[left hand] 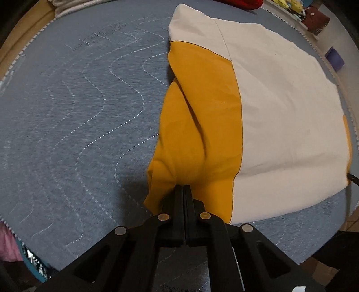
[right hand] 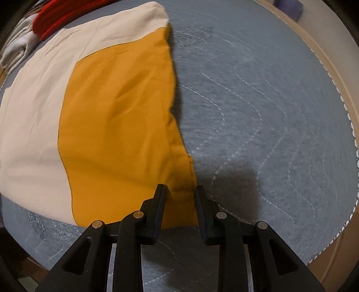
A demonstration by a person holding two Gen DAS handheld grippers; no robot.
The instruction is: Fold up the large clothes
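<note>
A large cream and mustard-yellow garment [left hand: 280,107] lies folded on the grey quilted mat [left hand: 67,112]. My left gripper [left hand: 184,187] is shut on the garment's yellow edge, which is bunched and lifted into a fold. In the right wrist view the same garment [right hand: 116,107] lies flat on the mat [right hand: 269,112]. My right gripper [right hand: 179,188] is open, its two fingers either side of the yellow corner at the garment's near edge. I cannot tell whether the pads touch the cloth.
A red cloth [right hand: 62,15] and a pale grey folded cloth [right hand: 15,49] lie beyond the garment at the mat's far edge. A pink cloth [left hand: 9,244] hangs at the left edge. The mat's stitched border [right hand: 345,112] curves along the right.
</note>
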